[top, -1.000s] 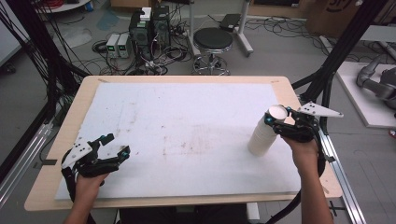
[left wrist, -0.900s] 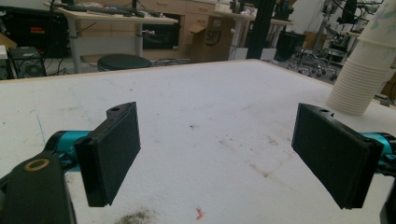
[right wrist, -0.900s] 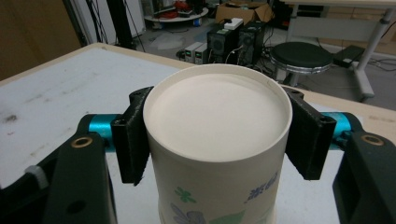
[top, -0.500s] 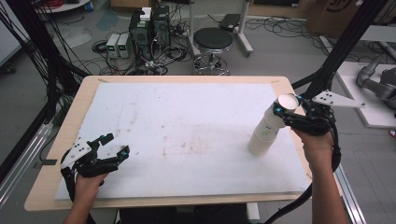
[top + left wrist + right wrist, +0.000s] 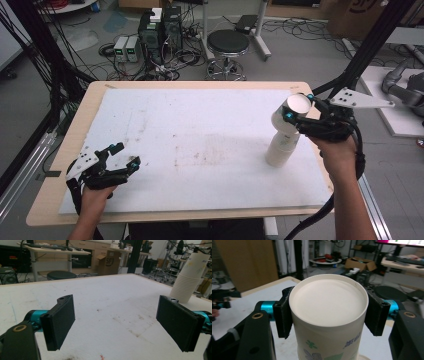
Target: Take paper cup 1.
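- The right gripper has its jaws pressed on the top cup, one jaw on each side. The jaws have just been closing on it.
- The top cup is upside down, with its flat bottom facing up. It sits up high on the stack of cups.
- The stack stands on the white mat, near the mat's right edge.
- The left gripper is wide open, with nothing between its jaws. It rests low over the mat's near left corner, far from the stack.
- The mat lies on a wooden table.
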